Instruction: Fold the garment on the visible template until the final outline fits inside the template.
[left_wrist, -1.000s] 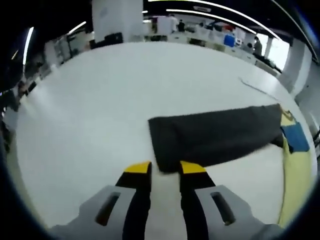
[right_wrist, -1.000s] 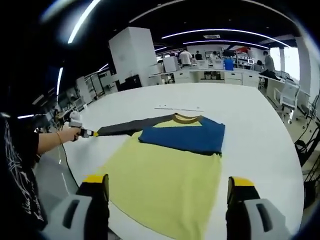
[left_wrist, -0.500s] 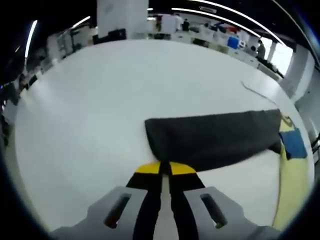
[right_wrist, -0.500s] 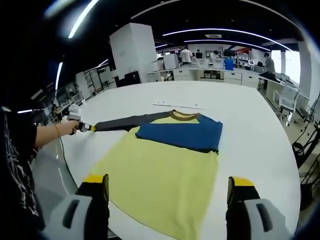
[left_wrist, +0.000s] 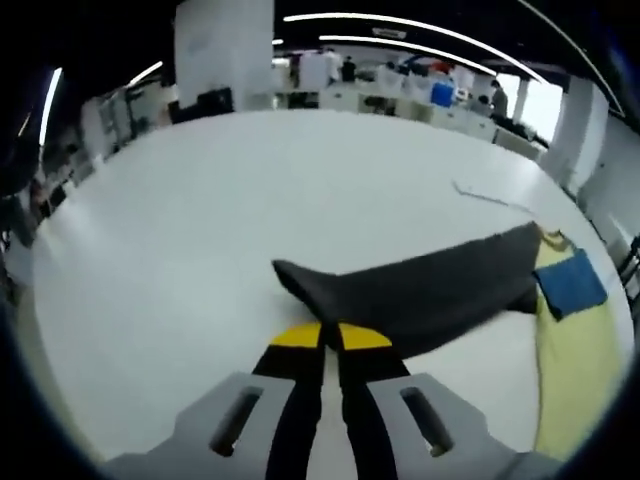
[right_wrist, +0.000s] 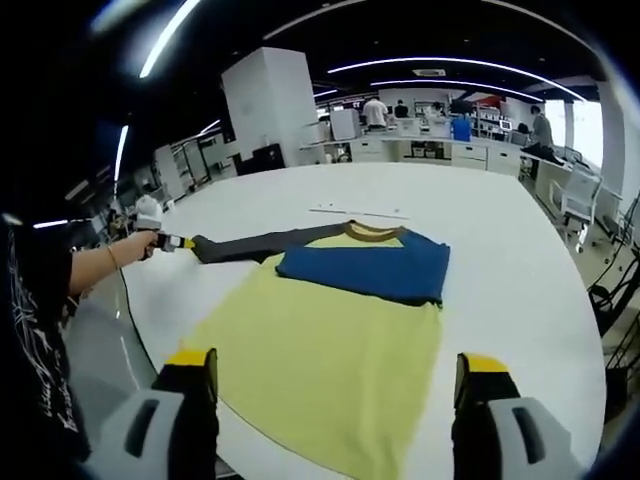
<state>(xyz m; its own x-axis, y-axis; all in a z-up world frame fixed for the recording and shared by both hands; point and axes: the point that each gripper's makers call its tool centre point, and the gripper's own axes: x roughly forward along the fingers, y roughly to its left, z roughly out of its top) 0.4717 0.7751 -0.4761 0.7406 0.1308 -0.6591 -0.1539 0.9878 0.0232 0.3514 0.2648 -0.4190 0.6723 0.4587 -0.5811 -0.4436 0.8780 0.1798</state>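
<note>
Left gripper view: the left gripper (left_wrist: 331, 336) reaches out over a wide white table (left_wrist: 200, 220). Its two yellow-tipped jaws are pressed together, clamped on the near edge of a dark grey sleeve (left_wrist: 420, 285). The sleeve stretches away to the right, and its cuff end, by the jaws, is lifted a little off the table. At the far right the sleeve joins the shirt (left_wrist: 575, 345), where pale yellow cloth and a folded blue patch (left_wrist: 570, 283) show. A thin pale strip (left_wrist: 490, 197) lies on the table beyond the sleeve. Desks and ceiling lights fill the background.

Right gripper view: the right gripper (right_wrist: 335, 385) hangs above the near edge of the table (right_wrist: 520, 260), its jaws spread wide apart and holding nothing. Between and beyond them the shirt (right_wrist: 320, 350) lies flat on the table, yellow body nearest, brown collar (right_wrist: 372, 232) at the far side. A blue sleeve (right_wrist: 365, 268) is folded across the chest. The dark sleeve (right_wrist: 260, 243) runs out to the left, drawn straight, and its end sits in the left gripper (right_wrist: 186, 243), which a person's hand (right_wrist: 140, 243) holds at the table's left edge. The person's black printed top (right_wrist: 35, 340) fills the left side. A thin strip (right_wrist: 358, 211) lies on the table just beyond the collar. People stand at distant desks.
</note>
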